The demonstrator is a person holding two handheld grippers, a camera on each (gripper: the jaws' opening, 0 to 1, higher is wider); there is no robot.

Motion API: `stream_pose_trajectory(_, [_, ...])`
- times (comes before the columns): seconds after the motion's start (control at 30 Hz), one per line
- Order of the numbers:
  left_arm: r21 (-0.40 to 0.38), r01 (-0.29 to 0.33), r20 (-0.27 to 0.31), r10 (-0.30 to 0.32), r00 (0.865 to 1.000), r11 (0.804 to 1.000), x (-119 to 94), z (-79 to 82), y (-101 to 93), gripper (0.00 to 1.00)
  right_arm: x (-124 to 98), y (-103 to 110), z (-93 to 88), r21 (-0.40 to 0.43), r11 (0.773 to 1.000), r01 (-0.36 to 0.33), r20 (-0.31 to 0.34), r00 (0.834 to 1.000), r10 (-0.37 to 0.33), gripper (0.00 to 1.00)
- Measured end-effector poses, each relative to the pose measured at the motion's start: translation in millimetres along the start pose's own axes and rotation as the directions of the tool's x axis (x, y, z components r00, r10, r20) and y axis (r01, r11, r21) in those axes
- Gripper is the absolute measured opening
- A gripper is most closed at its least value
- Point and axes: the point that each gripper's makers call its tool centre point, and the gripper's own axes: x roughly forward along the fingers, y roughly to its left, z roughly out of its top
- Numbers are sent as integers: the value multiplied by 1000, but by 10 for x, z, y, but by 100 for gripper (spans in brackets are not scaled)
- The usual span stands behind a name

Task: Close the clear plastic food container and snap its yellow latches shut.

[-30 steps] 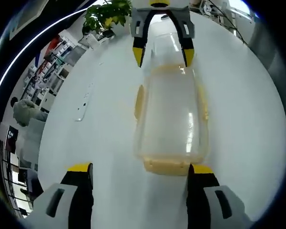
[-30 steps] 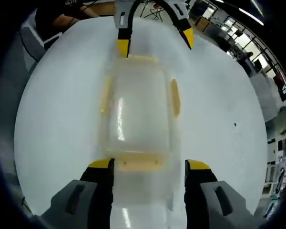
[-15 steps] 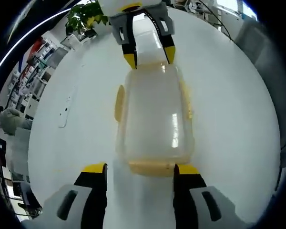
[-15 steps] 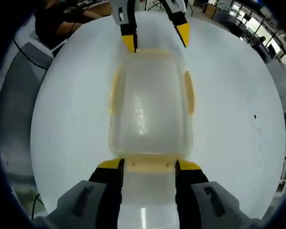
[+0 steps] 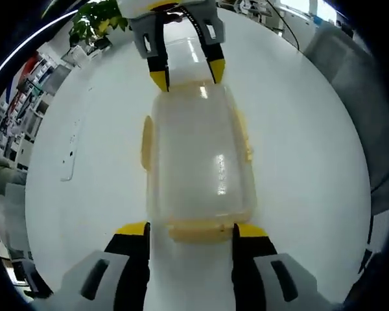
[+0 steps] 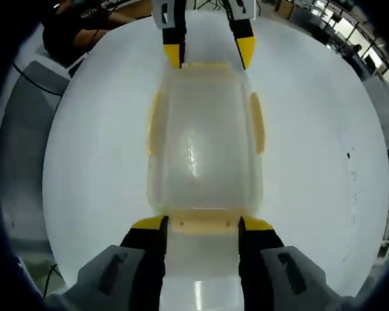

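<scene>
The clear plastic container (image 5: 198,159) (image 6: 204,139) lies lengthwise on the white table with its lid on. A yellow side latch (image 5: 146,141) (image 6: 256,123) sits on each long side. My left gripper (image 5: 191,230) is open, its yellow-tipped jaws standing on either side of the near yellow end latch (image 5: 198,230). My right gripper (image 6: 203,224) is open in the same way around the opposite end latch (image 6: 204,224). Each gripper appears at the far end in the other view: the right gripper (image 5: 187,74) and the left gripper (image 6: 209,53).
The round white table (image 5: 311,168) (image 6: 91,168) extends all around the container. A flat phone-like item (image 5: 68,165) lies on it to the left. A potted plant (image 5: 94,23), grey chairs (image 5: 353,58) (image 6: 26,103) and seated people ring the table.
Both grippers have moved in to the container's ends. Their jaws have narrowed from wide apart to just outside the two end latches.
</scene>
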Motion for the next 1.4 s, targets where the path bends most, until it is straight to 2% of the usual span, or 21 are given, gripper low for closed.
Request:
stream_pose_trajectory(0.13, [2,23,-19,-23,1000,1000,11,-20,-34,40,11,23,13,3,1000,2,10,1000,-2,41])
stream_pose_trajectory(0.47, [-38,11,-41,-12,999,999,2,-78,-95,36,42,52,43,-8,1000,3,-50,999,-4,38])
stream_pose_trajectory(0.5, [-70,8,-54,-11,998,997,-3,-103,-115,32,47,51,48,-8,1000,3,-54,999,-4,38])
stream_pose_trajectory(0.53, [-217,44,-53,-56,997,975,-4,-109,-260,32,51,59,46,-9,1000,3,-58,998,-4,38])
stream_pose_trajectory(0.57, [-117,23,-41,-28,999,993,-29,-120,-176,32,52,75,51,-7,1000,4,-61,998,-4,38])
stream_pose_trajectory(0.6, [-112,26,-32,-30,999,993,-22,-117,-167,32,54,85,52,-9,1000,4,-64,998,-4,38])
stream_pose_trajectory(0.73, [-132,39,-27,-43,999,991,-21,-113,-195,32,76,62,61,-13,1000,3,-82,997,-4,38])
stream_pose_trajectory(0.93, [-146,51,-51,-59,997,988,-27,-106,-244,32,70,71,49,-14,1000,0,-111,994,-1,38])
stream_pose_trajectory(1.03, [-196,89,-57,-102,993,976,-15,-123,-269,33,88,27,59,-10,1000,-1,-133,991,0,38])
stream_pose_trajectory(1.17, [-181,118,-34,-126,991,976,-11,-123,-249,34,76,31,49,-8,1000,-3,-148,989,2,38])
stream_pose_trajectory(1.3, [-172,121,-43,-130,991,978,-10,-96,-272,34,65,34,40,-8,1000,-4,-151,989,2,39])
stream_pose_trajectory(1.37, [-120,134,-42,-140,989,984,6,-45,-259,34,60,40,35,-5,1000,-4,-157,988,3,39])
stream_pose_trajectory(1.4, [-135,137,-49,-145,988,981,13,-62,-245,34,61,39,36,-5,1000,-3,-160,987,2,39])
